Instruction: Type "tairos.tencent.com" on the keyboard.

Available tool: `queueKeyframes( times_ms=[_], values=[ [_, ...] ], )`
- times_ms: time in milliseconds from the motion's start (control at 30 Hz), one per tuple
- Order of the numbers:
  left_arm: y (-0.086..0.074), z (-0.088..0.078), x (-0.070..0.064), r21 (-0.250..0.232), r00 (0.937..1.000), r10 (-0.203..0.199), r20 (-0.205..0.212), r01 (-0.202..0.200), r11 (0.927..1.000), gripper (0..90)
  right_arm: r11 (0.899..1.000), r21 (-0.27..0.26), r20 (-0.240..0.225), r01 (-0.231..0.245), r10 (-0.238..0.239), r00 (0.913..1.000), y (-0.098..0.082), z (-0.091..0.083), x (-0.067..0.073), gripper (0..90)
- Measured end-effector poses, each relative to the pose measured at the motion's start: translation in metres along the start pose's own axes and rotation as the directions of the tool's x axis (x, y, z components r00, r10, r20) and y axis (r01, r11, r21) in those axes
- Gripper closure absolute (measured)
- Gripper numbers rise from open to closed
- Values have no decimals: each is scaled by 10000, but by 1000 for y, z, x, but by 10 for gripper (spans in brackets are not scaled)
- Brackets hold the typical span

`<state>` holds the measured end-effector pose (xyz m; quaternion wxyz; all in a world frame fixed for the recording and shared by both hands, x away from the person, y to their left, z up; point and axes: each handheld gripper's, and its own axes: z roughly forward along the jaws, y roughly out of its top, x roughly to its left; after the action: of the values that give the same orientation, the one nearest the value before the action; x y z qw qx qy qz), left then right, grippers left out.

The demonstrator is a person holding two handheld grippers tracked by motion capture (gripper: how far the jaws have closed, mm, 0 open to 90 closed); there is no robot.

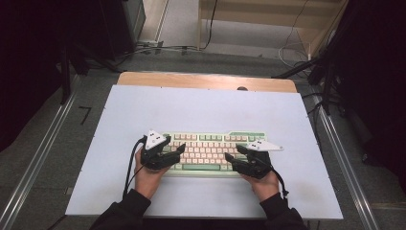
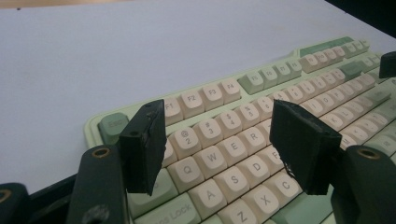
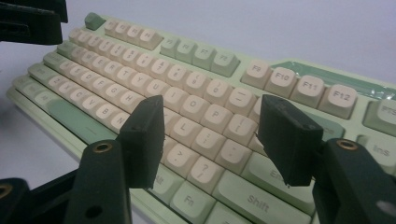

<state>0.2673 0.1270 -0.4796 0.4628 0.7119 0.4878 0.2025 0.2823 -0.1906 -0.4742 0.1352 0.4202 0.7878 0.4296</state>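
Two hand-held grippers: both poised over one keyboard, each held by a hand entering from the near edge.
Keyboard: pale green plastic keyboard with cream keycaps [image 1: 210, 151], lying flat near the middle of the white-topped table [image 1: 201, 108].
Left hand-held gripper [image 1: 172, 152]: over the keyboard's left end, jaws spread apart, nothing between them.
Right hand-held gripper [image 1: 237, 152]: over the right end, jaws likewise apart and empty.
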Motion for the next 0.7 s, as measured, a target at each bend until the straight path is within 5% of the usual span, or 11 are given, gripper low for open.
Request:
queueKeyframes(
  times_ms=[233,700],
  values=[
    [-6,-11,5,-84,9995,-250,-204,248,9997,379,9995,115,-331,293,-289,9990,5,11,8,437],
    [-14,-21,8,-5,9982,-366,-484,366,9993,384,9965,291,-1066,789,-754,9914,9,23,20,851]
  ],
)
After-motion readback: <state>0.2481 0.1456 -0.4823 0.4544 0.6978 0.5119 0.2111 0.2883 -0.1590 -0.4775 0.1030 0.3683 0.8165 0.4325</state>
